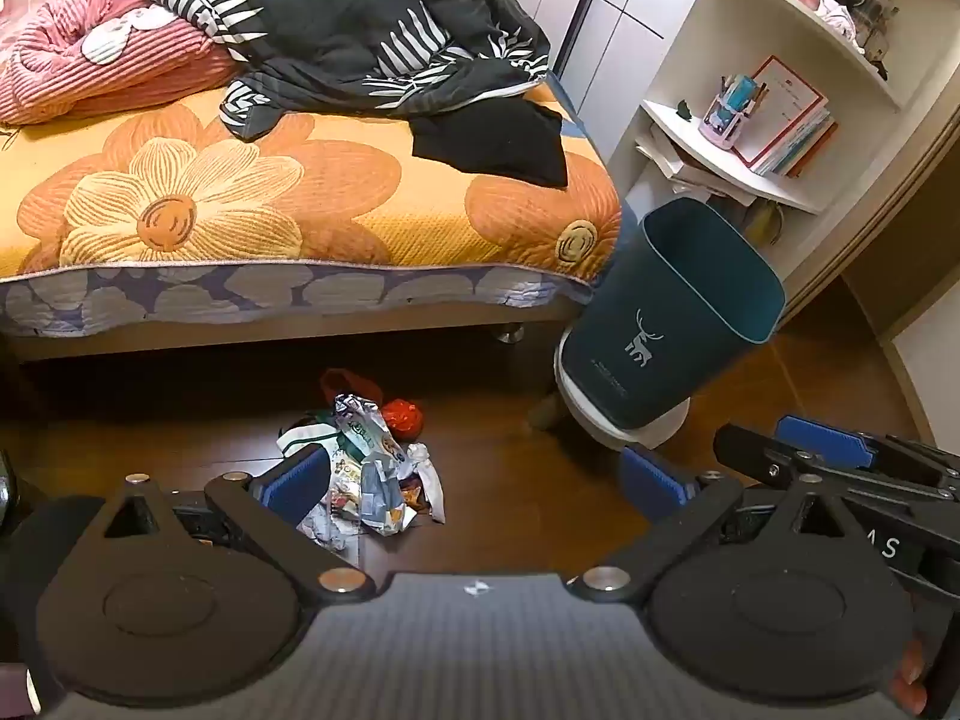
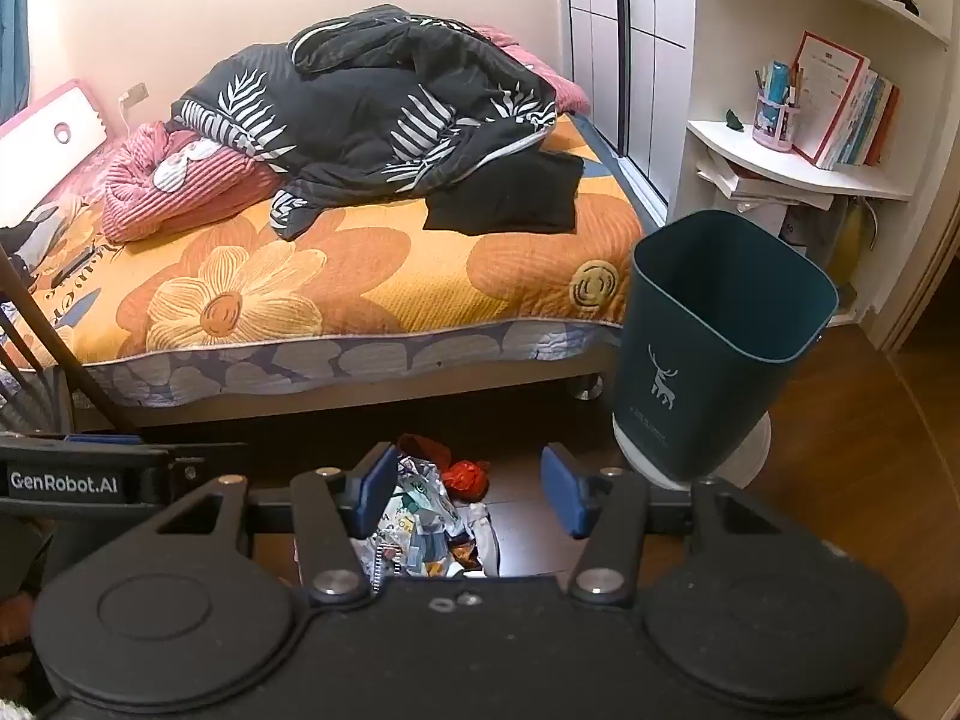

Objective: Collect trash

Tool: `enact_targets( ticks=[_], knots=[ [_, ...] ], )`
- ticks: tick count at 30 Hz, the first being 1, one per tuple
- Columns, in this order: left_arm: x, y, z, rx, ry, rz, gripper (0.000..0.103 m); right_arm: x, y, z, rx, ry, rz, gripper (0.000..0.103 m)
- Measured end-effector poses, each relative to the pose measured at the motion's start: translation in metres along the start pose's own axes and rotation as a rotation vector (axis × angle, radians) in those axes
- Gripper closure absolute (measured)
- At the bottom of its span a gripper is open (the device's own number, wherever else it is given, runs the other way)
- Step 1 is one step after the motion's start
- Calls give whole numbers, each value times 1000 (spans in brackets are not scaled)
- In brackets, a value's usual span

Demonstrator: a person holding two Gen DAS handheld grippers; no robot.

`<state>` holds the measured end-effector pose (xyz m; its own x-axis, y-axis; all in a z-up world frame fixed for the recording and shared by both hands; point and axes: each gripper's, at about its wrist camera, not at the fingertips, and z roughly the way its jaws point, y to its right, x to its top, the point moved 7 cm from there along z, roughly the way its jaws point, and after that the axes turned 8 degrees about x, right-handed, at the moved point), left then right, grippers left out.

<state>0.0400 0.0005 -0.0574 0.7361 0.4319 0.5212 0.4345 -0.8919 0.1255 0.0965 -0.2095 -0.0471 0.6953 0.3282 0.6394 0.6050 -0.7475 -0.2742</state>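
A heap of crumpled wrappers and paper point(image 1: 375, 474) lies on the dark wood floor beside the bed, with a red crumpled piece point(image 1: 403, 417) at its far edge. The same trash pile point(image 2: 429, 519) and red piece point(image 2: 467, 478) show in the right wrist view. A dark teal bin with a white deer print point(image 1: 678, 312) stands to the right of the pile on a white base, seen too as the bin point(image 2: 714, 348). My left gripper point(image 1: 474, 480) hangs open above the pile, empty. My right gripper point(image 2: 468, 495) is open over the pile, empty.
A bed with an orange flower cover point(image 1: 240, 198) runs behind the pile, with a dark quilt point(image 1: 360, 30) and pink blanket on it. White shelves with books point(image 1: 774, 120) stand behind the bin. The right gripper's body point(image 1: 840, 462) shows at the left view's right edge.
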Motion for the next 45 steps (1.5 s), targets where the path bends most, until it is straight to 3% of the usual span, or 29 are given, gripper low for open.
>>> enact_targets(
  ticks=[45],
  knots=[
    [-4,8,2,-22,-10,-4,0,-1,-5,2,29,-30,-16,50]
  ],
)
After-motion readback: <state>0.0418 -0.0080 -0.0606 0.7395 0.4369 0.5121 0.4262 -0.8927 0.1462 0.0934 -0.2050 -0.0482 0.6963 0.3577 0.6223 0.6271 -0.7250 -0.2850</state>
